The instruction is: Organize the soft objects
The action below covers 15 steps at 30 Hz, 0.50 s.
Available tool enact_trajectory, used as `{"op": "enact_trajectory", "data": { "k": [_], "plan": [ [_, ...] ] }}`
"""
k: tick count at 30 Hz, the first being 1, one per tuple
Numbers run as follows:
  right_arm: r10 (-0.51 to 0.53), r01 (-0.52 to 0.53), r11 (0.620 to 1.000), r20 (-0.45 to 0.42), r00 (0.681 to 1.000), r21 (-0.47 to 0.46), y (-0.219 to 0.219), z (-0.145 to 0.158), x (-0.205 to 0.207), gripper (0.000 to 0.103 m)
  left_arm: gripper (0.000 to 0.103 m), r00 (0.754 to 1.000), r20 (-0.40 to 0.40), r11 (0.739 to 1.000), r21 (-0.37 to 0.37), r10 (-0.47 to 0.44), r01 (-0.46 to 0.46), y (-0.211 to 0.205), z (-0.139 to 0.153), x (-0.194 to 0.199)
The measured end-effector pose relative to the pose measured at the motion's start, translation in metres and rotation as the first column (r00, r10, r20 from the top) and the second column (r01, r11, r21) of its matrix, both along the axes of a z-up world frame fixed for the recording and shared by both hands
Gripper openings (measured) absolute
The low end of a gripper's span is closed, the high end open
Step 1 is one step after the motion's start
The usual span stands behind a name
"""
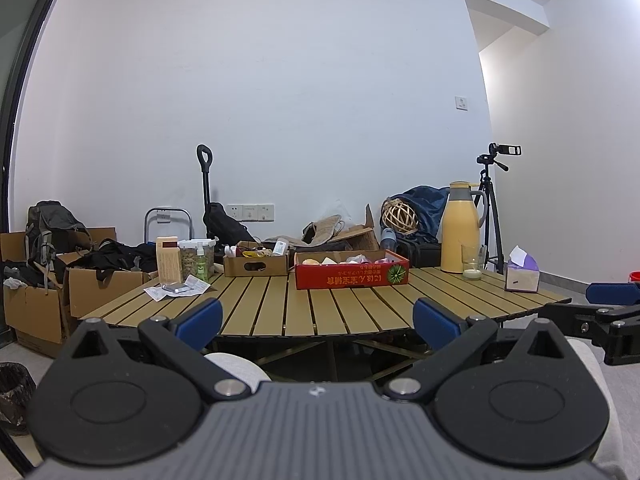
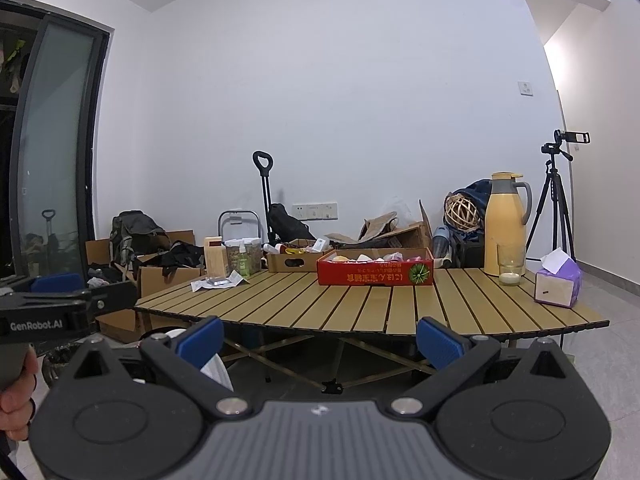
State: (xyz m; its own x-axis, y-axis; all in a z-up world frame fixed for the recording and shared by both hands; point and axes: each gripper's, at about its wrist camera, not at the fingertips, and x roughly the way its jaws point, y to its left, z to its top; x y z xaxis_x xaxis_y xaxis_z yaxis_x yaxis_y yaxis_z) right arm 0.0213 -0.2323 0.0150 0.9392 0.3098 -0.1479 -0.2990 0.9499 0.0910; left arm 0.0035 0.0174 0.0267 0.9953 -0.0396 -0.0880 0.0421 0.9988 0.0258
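A red cardboard box (image 1: 352,274) stands at the far side of the slatted wooden table (image 1: 280,308) and holds several soft items in yellow, white and pink. It also shows in the right wrist view (image 2: 375,271). My left gripper (image 1: 318,318) is open and empty, held in front of the table's near edge. My right gripper (image 2: 320,340) is open and empty, also short of the table (image 2: 360,308). The right gripper shows at the right edge of the left wrist view (image 1: 600,312). The left gripper shows at the left edge of the right wrist view (image 2: 60,300).
On the table stand a small brown box (image 1: 256,264), a tan carton (image 1: 168,260), a jar and green bottle (image 1: 202,260), papers (image 1: 176,290), a yellow thermos (image 1: 462,228), a glass (image 1: 472,262) and a tissue box (image 1: 522,274). Cardboard boxes (image 1: 40,304) sit on the floor at left, a tripod (image 1: 494,200) at right.
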Motion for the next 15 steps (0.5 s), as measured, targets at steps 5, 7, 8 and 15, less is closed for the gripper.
{"op": "enact_trajectory", "data": {
  "k": [5,7,8,15],
  "plan": [
    [-0.002,0.002,1.0,-0.003,1.0,0.002,-0.0012,-0.0016,0.0014,0.103,0.103,1.0,0.0,1.0,0.0,0.0,0.0,0.0,0.0001,0.0001],
    [-0.002,0.002,1.0,-0.002,1.0,0.002,-0.001,-0.0017,0.0013,0.103,0.103,1.0,0.0,1.0,0.0,0.0,0.0,0.0006,0.0,0.0005],
    [-0.001,0.001,1.0,-0.001,1.0,0.001,-0.001,-0.0017,0.0014,0.103,0.103,1.0,0.0,1.0,0.001,0.0,0.0,0.0004,0.0002,0.0004],
    [0.0,0.0,1.0,-0.002,1.0,0.002,-0.0008,-0.0027,0.001,0.103,0.103,1.0,0.001,1.0,0.001,0.0,0.0,0.0004,0.0,0.0002]
  ]
}}
